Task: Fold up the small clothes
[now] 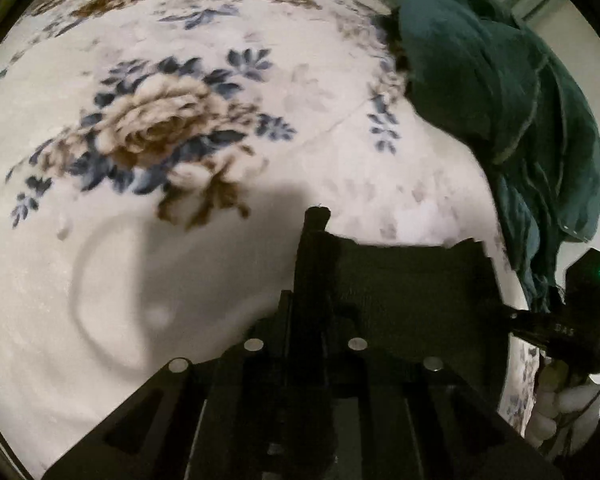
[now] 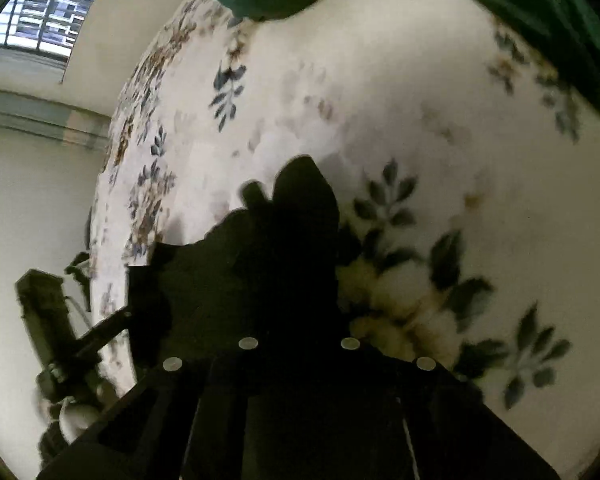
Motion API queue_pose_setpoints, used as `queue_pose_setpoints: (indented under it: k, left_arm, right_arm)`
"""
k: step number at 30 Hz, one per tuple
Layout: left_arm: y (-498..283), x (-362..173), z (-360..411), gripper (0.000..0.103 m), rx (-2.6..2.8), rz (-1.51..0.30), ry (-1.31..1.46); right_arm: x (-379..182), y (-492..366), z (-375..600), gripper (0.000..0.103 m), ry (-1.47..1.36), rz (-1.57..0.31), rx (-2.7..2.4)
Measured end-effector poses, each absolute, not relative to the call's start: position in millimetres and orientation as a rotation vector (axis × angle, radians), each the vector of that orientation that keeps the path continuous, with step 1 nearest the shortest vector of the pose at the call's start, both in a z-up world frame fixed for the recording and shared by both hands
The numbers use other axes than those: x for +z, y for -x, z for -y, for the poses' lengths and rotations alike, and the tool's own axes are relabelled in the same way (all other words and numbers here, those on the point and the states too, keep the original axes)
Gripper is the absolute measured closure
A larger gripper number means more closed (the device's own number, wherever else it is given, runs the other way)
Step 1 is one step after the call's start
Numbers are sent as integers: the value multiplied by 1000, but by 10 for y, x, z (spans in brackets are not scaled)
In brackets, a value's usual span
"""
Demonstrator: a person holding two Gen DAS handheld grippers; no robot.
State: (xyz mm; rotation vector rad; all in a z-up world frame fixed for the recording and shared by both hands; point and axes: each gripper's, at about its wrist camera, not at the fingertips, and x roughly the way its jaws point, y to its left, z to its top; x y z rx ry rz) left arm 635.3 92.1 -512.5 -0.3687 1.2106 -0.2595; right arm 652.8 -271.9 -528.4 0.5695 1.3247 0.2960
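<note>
A dark teal garment (image 1: 500, 92) hangs bunched at the right of the left wrist view, above a white floral bedspread (image 1: 180, 260). Its lower end runs down to my right gripper (image 1: 548, 308), which seems to pinch it. My left gripper (image 1: 318, 216) is shut, and a black cloth (image 1: 396, 276) drapes from it across the view. In the right wrist view the teal garment (image 2: 540, 12) hangs along the top edge, and my right gripper (image 2: 300, 184) is a dark, shut shape with dark cloth bunched around it. My left gripper (image 2: 56, 320) shows at the lower left.
The floral bedspread (image 2: 420, 120) fills both views. A rounded crease (image 1: 96, 300) lies in it at the lower left. A pale wall and a barred window (image 2: 48, 12) stand beyond the bed's edge.
</note>
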Motion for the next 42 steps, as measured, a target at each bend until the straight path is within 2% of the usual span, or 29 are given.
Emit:
queue_pose_setpoints:
  k: [5, 6, 7, 8, 9, 10, 11, 15, 16, 17, 18, 22, 24, 32, 41, 42]
  left_arm:
    - [-6380, -5285, -1108, 90, -279, -1261, 524]
    - [-6351, -5223, -1152, 80, -295, -1248, 553]
    - [-6283, -5143, -1201, 62, -308, -1232, 576]
    - [-6181, -5037, -1266, 48, -324, -1207, 604]
    - [-6056, -4942, -1337, 25, -338, -1179, 638]
    - [-5902, -4873, -1398, 22, -347, -1150, 674]
    - [-5655, -4800, -1481, 22, -345, -1125, 722]
    - [-4806, -4726, -1568, 21, -253, -1110, 831]
    - [-4503, -4729, -1562, 21, -214, -1106, 860]
    - [-4235, -4758, -1524, 21, -176, -1107, 886]
    - [-4070, -4792, -1490, 21, -146, -1117, 910]
    - [-3409, -5165, -1213, 21, -87, -1165, 1106]
    - [-3381, -5345, -1052, 21, -77, -1191, 1179]
    - [-3705, -5771, -771, 21, -33, -1177, 1343]
    - [-4016, -5740, -823, 20, 46, -1016, 1439]
    - [-4040, -5713, -835, 33, 53, -985, 1431]
  right_arm:
    - [-5396, -6566, 2670, 93, -503, -1351, 255]
    - [-5409, -6596, 2667, 92, -503, -1373, 272]
    - [-5395, -6615, 2714, 88, -534, -1393, 287]
    - [-5361, -6623, 2765, 72, -560, -1411, 302]
    - [-5315, -6603, 2811, 60, -581, -1421, 323]
    - [-5248, -6567, 2892, 35, -608, -1414, 355]
    - [-5173, -6508, 2945, 17, -613, -1406, 374]
    - [-5098, -6226, 3132, 13, -601, -1464, 426]
    - [-5125, -6160, 3151, 10, -611, -1485, 441]
    - [-5173, -6079, 3166, 2, -629, -1511, 456]
    - [-5236, -5995, 3172, 0, -643, -1538, 461]
    - [-5484, -5769, 3143, 0, -683, -1601, 462]
    - [-5569, -5721, 3122, 0, -700, -1612, 465]
    - [-5771, -5890, 2877, 0, -656, -1641, 505]
    - [-6020, -6410, 2449, 0, -821, -1646, 594]
    - [-6056, -6434, 2396, 0, -820, -1648, 583]
